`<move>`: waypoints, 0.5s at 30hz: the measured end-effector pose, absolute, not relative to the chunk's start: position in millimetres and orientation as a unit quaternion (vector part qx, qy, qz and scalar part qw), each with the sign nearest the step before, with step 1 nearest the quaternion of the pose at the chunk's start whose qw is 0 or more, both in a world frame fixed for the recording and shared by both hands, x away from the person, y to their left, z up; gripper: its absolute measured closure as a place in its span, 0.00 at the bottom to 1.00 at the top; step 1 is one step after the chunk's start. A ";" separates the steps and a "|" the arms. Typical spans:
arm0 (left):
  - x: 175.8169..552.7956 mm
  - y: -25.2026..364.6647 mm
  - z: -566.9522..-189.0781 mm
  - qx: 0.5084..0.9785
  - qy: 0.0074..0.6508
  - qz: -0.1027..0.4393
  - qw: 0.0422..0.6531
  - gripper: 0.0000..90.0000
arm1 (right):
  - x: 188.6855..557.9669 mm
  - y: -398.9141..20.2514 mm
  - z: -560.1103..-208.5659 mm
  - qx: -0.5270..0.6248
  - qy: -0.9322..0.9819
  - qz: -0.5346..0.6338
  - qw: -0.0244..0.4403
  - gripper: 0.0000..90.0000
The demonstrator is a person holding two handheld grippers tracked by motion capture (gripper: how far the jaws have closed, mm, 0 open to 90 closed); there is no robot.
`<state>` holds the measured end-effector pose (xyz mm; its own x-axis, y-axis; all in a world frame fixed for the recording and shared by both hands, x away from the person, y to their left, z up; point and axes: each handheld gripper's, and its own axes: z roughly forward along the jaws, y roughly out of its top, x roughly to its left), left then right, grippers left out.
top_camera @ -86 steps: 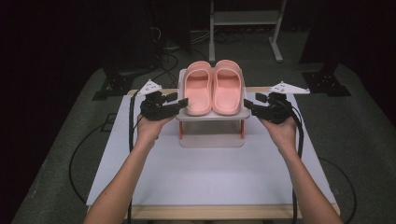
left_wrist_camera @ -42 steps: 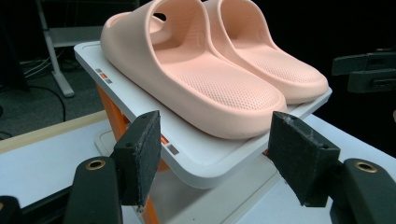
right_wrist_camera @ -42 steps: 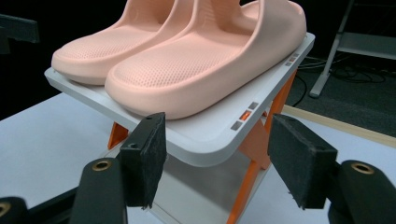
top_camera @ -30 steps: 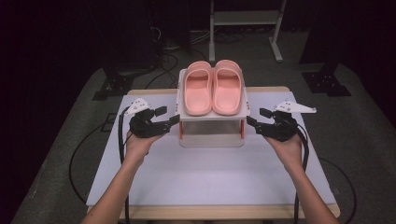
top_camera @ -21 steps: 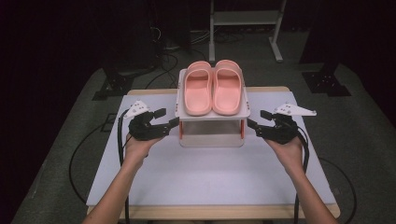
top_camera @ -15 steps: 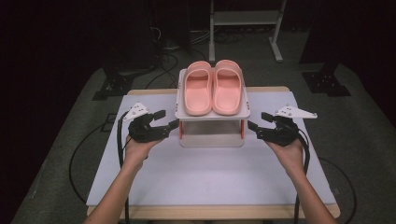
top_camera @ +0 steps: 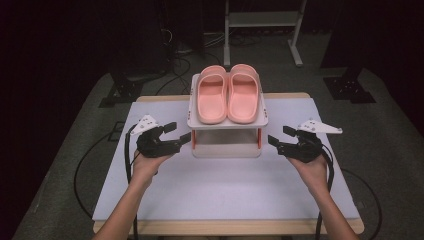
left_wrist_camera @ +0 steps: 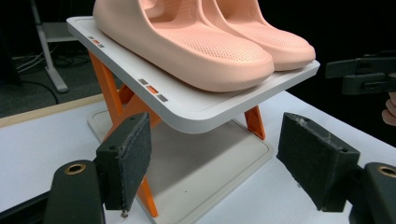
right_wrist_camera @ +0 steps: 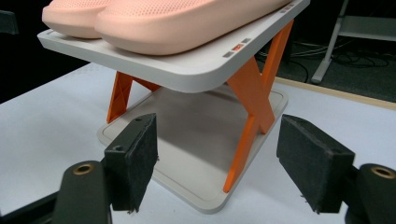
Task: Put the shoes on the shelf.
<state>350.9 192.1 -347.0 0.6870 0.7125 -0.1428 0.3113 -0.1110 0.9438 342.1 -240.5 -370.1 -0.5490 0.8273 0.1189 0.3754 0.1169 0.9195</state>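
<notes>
A pair of pink slippers (top_camera: 228, 95) lies side by side on the top shelf of a small white rack (top_camera: 226, 124) with orange crossed legs (right_wrist_camera: 252, 98). My left gripper (top_camera: 178, 132) hovers just left of the rack, pointing at it, open and holding nothing. Level with it on the other side, my right gripper (top_camera: 280, 135) points at the rack's right side, open and not holding anything. Both pairs of jaws have just been opening. In the left gripper view the pads (left_wrist_camera: 128, 158) frame the rack's lower tray (left_wrist_camera: 205, 168); the slippers (left_wrist_camera: 201, 37) sit above.
The rack stands at the back middle of a white table (top_camera: 220, 190) with a wooden front edge. Black cables (top_camera: 127, 155) trail off both grippers. A metal stand (top_camera: 260, 20) and dark tripod feet (top_camera: 350, 90) sit on the floor behind.
Both grippers have drawn away from the rack's top shelf, coming down and toward me, and now sit beside its lower half. Their jaws stand wider than a second ago.
</notes>
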 end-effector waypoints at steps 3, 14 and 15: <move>349.3 192.5 -349.0 0.724 0.354 0.176 0.565 0.27 | 339.9 -242.1 -373.8 0.422 0.714 0.513 0.220 0.31; 343.9 192.5 -357.0 0.727 0.353 0.174 0.563 0.23 | 335.0 -245.1 -384.1 0.425 0.713 0.514 0.217 0.30; 343.2 192.4 -357.7 0.726 0.354 0.173 0.563 0.23 | 334.3 -245.2 -384.8 0.425 0.713 0.513 0.217 0.30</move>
<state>343.2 192.4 -357.7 0.6889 0.7096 -0.1478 0.3199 -0.1146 0.9405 334.3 -245.2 -384.8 -0.5439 0.8294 0.1277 0.3840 0.1107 0.9167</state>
